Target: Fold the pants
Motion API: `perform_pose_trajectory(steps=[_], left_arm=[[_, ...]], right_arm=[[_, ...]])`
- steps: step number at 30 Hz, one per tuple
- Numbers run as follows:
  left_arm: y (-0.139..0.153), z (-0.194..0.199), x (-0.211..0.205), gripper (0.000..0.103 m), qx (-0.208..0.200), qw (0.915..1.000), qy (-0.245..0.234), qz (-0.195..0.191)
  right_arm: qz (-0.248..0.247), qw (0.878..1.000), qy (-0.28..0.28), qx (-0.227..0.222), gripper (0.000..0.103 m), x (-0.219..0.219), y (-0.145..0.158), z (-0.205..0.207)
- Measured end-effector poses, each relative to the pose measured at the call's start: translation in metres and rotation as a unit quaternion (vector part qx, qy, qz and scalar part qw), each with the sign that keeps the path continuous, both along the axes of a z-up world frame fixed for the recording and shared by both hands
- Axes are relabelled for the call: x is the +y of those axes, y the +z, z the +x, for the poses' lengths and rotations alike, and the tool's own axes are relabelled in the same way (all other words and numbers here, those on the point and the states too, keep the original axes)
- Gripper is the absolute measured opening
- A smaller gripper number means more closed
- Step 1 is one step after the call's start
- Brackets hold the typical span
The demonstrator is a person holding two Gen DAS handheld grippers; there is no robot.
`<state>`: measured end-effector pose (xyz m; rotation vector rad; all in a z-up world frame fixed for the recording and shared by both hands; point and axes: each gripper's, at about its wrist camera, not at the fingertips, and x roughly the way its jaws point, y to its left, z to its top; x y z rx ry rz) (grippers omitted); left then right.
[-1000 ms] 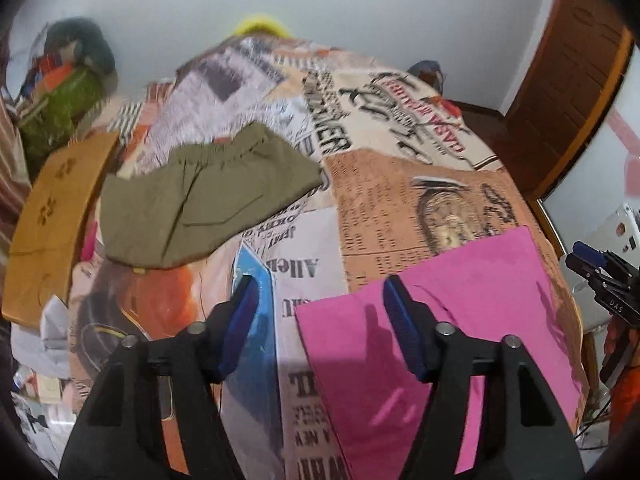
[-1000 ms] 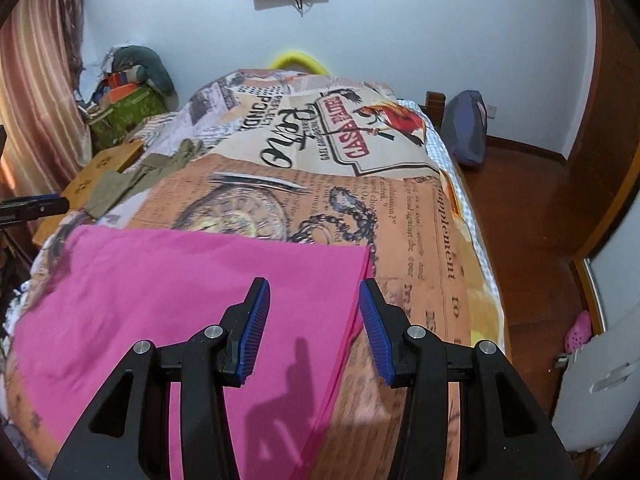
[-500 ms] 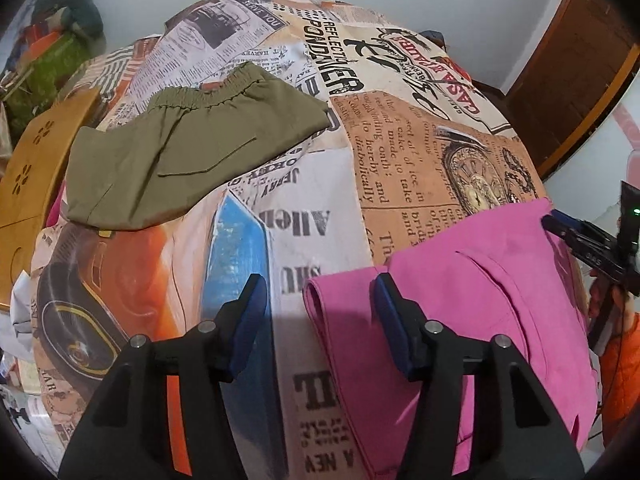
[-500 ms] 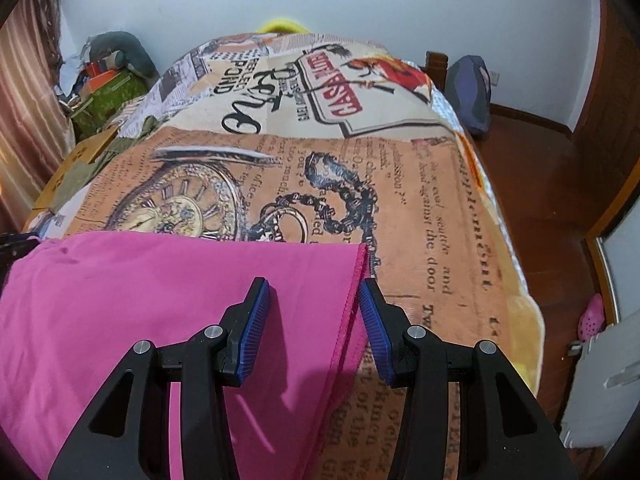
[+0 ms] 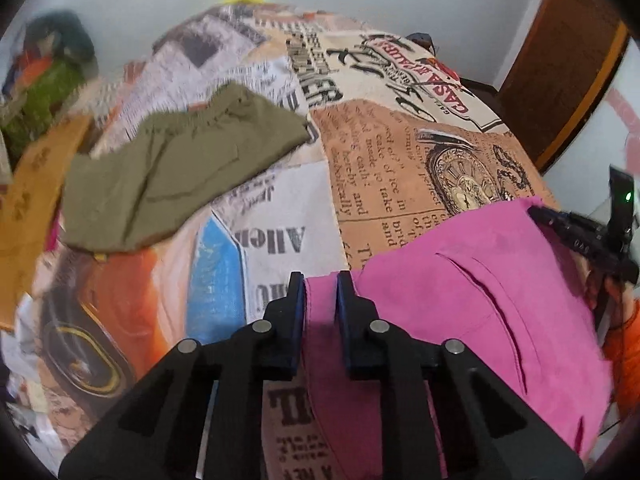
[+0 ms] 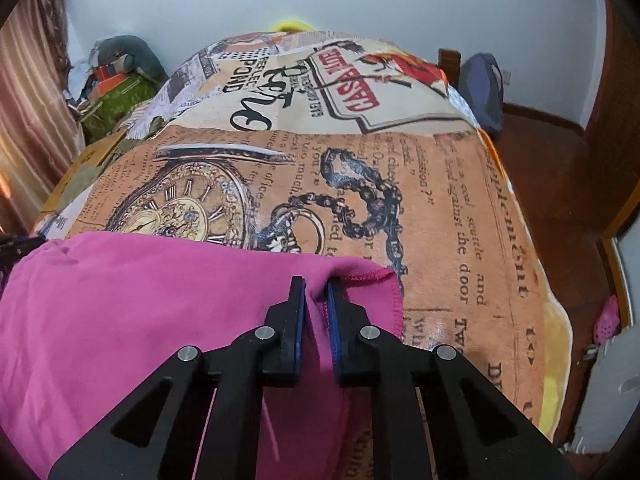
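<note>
Pink pants (image 5: pixel 460 300) lie spread across the near end of a bed with a printed cover (image 5: pixel 384 168). My left gripper (image 5: pixel 321 280) is at their left corner; its jaws are closing, with a fold of pink cloth pinched between the blue pads. My right gripper (image 6: pixel 316 286) is shut on the right corner of the pink pants (image 6: pixel 140 300), where the cloth bunches up between its pads beside the stitched hem. In the left wrist view the right gripper (image 5: pixel 576 232) shows as dark fingers at the pants' far right edge.
Folded olive pants (image 5: pixel 180 168) lie on the bed's left side. A yellow wooden board (image 5: pixel 28 208) and a pile of clothes (image 5: pixel 48 84) are off the left edge. To the right are a wooden floor (image 6: pixel 560 184), a dark bag (image 6: pixel 482 88) and a door frame.
Both grippers came down onto the pink pants and went from wide apart to closed on their corners. The cloth now puckers up between each pair of pads.
</note>
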<state>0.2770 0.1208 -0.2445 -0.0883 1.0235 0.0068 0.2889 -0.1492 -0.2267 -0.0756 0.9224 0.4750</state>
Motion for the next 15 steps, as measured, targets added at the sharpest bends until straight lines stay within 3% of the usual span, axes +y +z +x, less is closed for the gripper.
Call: perform_pose_trajectory(steps=[3,7,11,15], left_arm=[[0.008,-0.004,-0.006,0.015,-0.023,0.9991,-0.005,0.036],[0.012,-0.003,-0.004,0.015,-0.033,0.9976,0.004,0.06],[-0.007,0.006,0.003,0.016,-0.002,0.9987,0.016,0.047],[-0.008,0.006,0.008,0.017,-0.006,0.999,0.027,0.035]], right_arm=[[-0.02,1.0,-0.005,-0.022,0.004,0.0,0.003,0.0],[-0.047,0.999,-0.015,-0.019,0.003,0.0,-0.005,0.009],[-0.062,0.998,-0.015,-0.018,0.002,0.002,-0.009,0.012],[-0.078,0.996,-0.018,-0.027,0.002,0.002,-0.007,0.011]])
